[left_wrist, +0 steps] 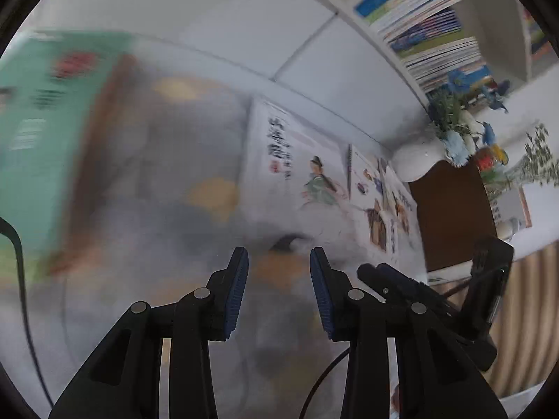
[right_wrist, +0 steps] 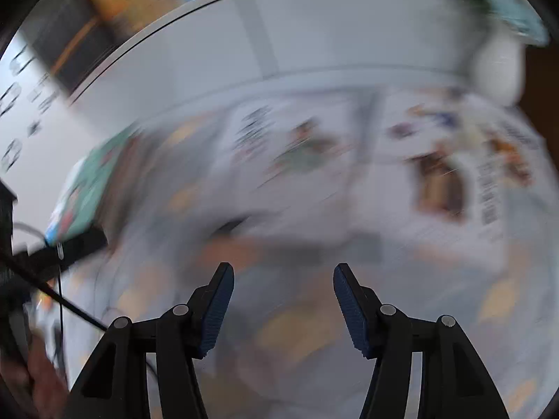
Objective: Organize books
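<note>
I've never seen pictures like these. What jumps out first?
In both views a pair of black fingers with blue pads fills the bottom: the left gripper and the right gripper, both open and empty. Beyond them, white illustrated books lie flat on a patterned cloth, with a blurred green book to the left. Shelved books and blue flowers sit upper right.

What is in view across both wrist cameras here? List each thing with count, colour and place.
green book: one, green cover, lying at the left, blurred
illustrated books: at least two, white covers with painted figures, lying side by side toward the back
shelved books: a row, mostly white and blue spines, upper right
flowers: one bunch, blue and white, right
tablecloth: one, pale with orange patches, under the books
left gripper: black, blue pads, open, empty
right gripper: black, blue pads, open, empty
</note>
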`<state>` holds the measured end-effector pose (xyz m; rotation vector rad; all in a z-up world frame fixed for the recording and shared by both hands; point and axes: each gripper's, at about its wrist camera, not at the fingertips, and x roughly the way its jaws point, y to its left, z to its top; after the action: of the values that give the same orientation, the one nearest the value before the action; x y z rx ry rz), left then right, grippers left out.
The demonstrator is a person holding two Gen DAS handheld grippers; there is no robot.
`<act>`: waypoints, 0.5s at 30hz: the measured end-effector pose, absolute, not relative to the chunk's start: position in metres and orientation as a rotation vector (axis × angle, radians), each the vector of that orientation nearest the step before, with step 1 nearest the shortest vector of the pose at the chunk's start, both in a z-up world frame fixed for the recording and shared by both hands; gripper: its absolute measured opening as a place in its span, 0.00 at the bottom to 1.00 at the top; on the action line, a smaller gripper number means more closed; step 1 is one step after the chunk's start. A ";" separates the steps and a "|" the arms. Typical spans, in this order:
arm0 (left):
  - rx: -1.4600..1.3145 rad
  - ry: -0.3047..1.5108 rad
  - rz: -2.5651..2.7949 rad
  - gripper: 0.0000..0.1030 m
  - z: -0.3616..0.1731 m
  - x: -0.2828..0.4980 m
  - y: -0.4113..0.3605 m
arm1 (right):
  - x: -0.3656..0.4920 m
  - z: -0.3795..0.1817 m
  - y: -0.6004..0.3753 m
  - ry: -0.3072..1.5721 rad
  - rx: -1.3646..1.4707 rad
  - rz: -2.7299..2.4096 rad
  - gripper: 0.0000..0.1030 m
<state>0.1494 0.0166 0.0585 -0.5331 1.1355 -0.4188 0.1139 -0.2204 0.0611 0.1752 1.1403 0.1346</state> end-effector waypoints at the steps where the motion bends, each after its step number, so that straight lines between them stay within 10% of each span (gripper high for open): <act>1: -0.529 1.147 -0.406 0.33 0.052 0.161 0.011 | 0.123 0.060 -0.229 1.137 0.184 0.105 0.56; 15: -0.696 1.283 -0.390 0.42 0.013 0.191 0.023 | 0.160 0.027 -0.215 1.215 0.150 0.109 0.57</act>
<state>0.1914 0.0226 0.0134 -0.6959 1.2834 -0.3905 0.1597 -0.2149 0.0270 0.1500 1.2152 0.1092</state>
